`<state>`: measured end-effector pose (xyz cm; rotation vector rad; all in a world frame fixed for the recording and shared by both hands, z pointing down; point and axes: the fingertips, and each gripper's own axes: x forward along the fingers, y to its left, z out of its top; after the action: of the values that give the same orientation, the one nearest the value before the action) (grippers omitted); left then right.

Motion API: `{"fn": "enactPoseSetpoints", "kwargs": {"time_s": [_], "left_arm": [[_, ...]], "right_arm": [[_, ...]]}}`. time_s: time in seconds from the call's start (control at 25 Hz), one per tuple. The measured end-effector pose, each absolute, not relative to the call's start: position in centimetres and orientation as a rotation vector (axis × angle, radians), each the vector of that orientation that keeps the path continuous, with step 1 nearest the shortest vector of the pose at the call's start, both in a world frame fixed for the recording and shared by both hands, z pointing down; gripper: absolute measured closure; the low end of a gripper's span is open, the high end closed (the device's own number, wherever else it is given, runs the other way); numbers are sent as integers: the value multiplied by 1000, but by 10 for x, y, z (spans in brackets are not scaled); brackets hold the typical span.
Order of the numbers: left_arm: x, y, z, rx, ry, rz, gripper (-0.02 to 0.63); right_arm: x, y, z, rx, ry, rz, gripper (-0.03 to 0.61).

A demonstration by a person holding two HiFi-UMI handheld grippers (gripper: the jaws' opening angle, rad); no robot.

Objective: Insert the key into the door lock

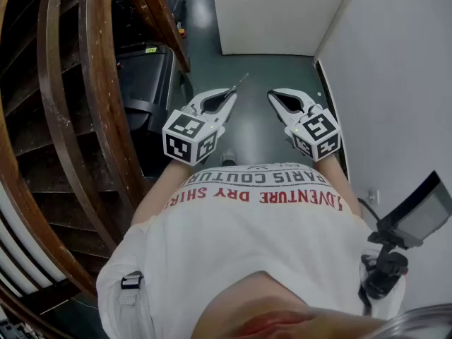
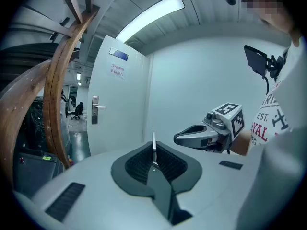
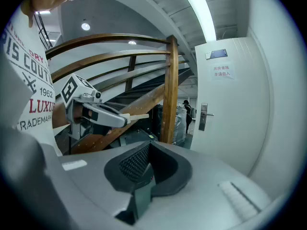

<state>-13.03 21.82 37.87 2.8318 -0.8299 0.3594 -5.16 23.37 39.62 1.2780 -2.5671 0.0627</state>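
Floor (image 1: 258, 122) under me: dark grey-green, smooth, glossy, picks up light reflections. Narrow strip between wooden staircase (image 1: 63, 119) on my left and white wall (image 1: 395, 83) on my right. White door (image 1: 282, 13) closes far end. Black case (image 1: 145, 83) sits on floor beside staircase, yellow label (image 1: 150, 49) on its top. Small orange object (image 1: 181, 29) farther along by stairs, too small for me to identify. Dark skirting (image 1: 330, 104) runs along wall base.
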Motion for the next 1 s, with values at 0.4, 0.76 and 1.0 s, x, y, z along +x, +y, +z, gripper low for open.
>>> {"fn": "enactPoseSetpoints", "kwargs": {"time_s": [0.4,0.76,1.0], "left_arm": [[-133,221,375,2815,-820,336,591],[-137,226,373,2819,-809,328,591],[-132,233,374,2830,-795,340,591]], "right_arm": [[-56,238,389,1264,-2596,95,577],[-65,240,381,1260,-2609,79,577],[-59,243,377,1309,-2650,86,577]]}}
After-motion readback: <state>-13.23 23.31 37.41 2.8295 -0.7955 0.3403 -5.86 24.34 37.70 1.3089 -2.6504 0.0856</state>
